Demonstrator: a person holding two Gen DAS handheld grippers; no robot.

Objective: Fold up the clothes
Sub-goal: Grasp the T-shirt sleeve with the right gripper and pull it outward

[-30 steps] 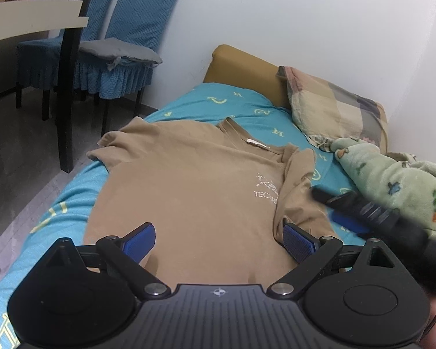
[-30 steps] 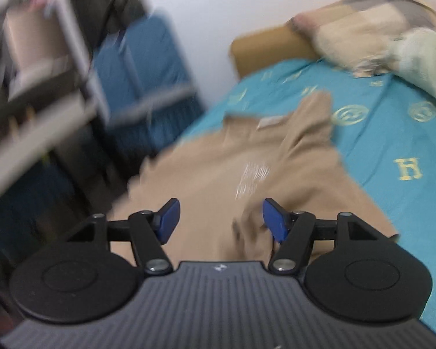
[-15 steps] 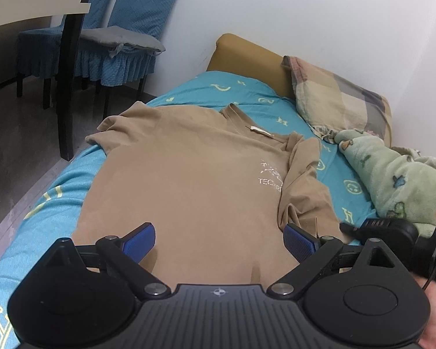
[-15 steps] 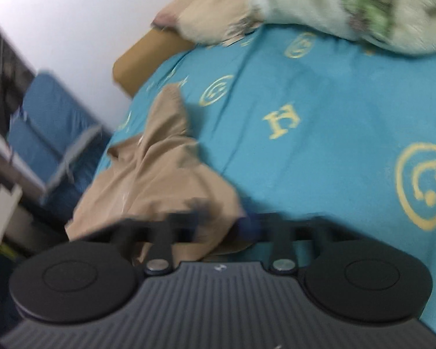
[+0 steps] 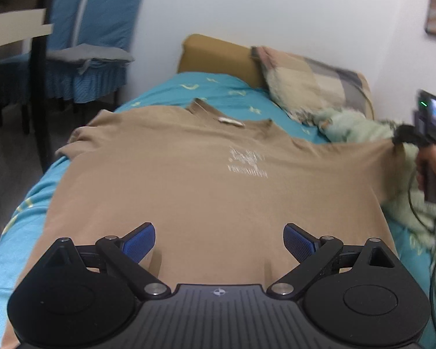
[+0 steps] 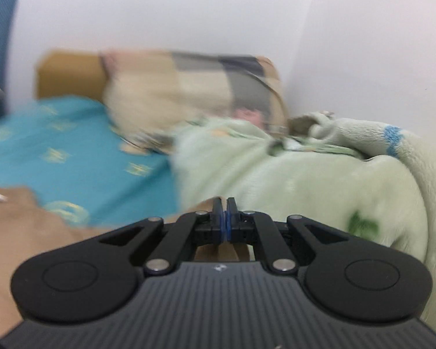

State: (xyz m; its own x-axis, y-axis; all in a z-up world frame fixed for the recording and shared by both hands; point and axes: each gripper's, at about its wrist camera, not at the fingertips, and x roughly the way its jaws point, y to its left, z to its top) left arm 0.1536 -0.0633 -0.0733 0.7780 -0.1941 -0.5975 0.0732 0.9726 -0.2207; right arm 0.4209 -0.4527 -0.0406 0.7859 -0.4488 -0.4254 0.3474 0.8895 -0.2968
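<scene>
One tan knit T-shirt (image 5: 194, 186) lies flat across the teal patterned bed sheet (image 5: 232, 90), centre frame. Left hand-held gripper (image 5: 219, 240): blue ribbed pads spread wide above the hem. Right hand-held gripper (image 6: 225, 215): pads pinched on the sleeve. Only the right view shows the fleecy green blanket (image 6: 319, 180) close up; two blue-covered chairs (image 5: 96, 29) appear only in the left view.

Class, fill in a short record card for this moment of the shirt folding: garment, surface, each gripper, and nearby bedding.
garment: tan T-shirt, spread front up, one sleeve pulled out sideways
surface: teal bedsheet
left gripper: open, above the shirt's hem
right gripper: shut on the sleeve fabric
bedding: patchwork pillow and green blanket at the bed's head
</scene>
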